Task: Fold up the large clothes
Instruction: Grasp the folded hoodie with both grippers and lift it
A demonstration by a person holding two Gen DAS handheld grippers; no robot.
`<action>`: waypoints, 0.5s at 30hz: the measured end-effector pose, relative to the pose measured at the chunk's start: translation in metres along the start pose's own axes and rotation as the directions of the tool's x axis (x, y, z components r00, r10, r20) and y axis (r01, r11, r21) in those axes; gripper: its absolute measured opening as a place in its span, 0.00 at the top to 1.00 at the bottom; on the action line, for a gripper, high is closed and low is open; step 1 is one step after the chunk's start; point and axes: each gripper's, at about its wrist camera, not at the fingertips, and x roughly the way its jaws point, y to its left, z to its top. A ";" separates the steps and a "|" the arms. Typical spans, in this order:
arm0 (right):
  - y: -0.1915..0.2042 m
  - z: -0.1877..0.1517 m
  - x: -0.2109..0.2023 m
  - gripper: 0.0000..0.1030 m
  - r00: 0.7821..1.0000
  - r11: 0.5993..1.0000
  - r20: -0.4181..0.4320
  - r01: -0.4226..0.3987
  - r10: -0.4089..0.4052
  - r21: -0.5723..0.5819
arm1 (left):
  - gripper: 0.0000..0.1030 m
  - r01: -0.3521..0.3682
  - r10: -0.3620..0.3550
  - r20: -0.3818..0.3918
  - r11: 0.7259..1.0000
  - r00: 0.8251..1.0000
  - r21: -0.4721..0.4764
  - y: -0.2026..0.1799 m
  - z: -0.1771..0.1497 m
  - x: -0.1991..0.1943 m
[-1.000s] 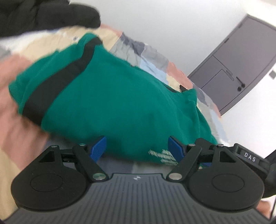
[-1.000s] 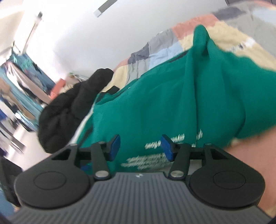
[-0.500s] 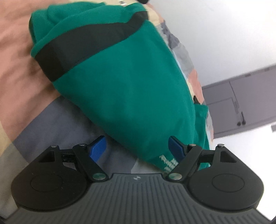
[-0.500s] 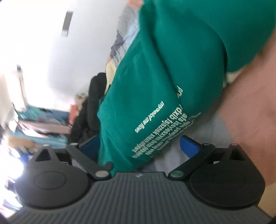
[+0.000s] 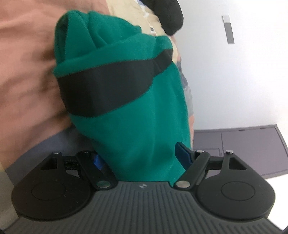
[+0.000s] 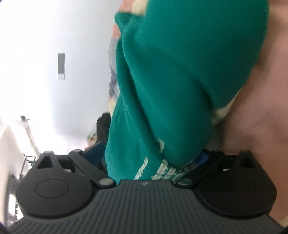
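the green garment (image 5: 136, 111) lies bunched on the patchwork bed cover (image 5: 27, 72), its near end between the spread jaws of the left gripper (image 5: 140, 158); whether the blue pads press it cannot be told. a second ago both views were closer to level; both have since rolled, so the bed now runs up the frame. the right gripper (image 6: 149, 160) has just been opening: its jaws stand much wider than before, the printed hem (image 6: 162, 171) lying loose between them.

The folded green cotton garment (image 5: 129, 111) lay on the patchwork quilt (image 5: 23, 75), a black cloth heap (image 5: 169, 16) behind it.
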 end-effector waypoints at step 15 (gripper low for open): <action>0.009 0.018 0.003 0.66 0.995 0.971 0.038 0.094 -0.088 -0.221 | 0.71 -0.103 0.087 0.101 0.979 0.991 0.173 -0.019 -0.003 -0.006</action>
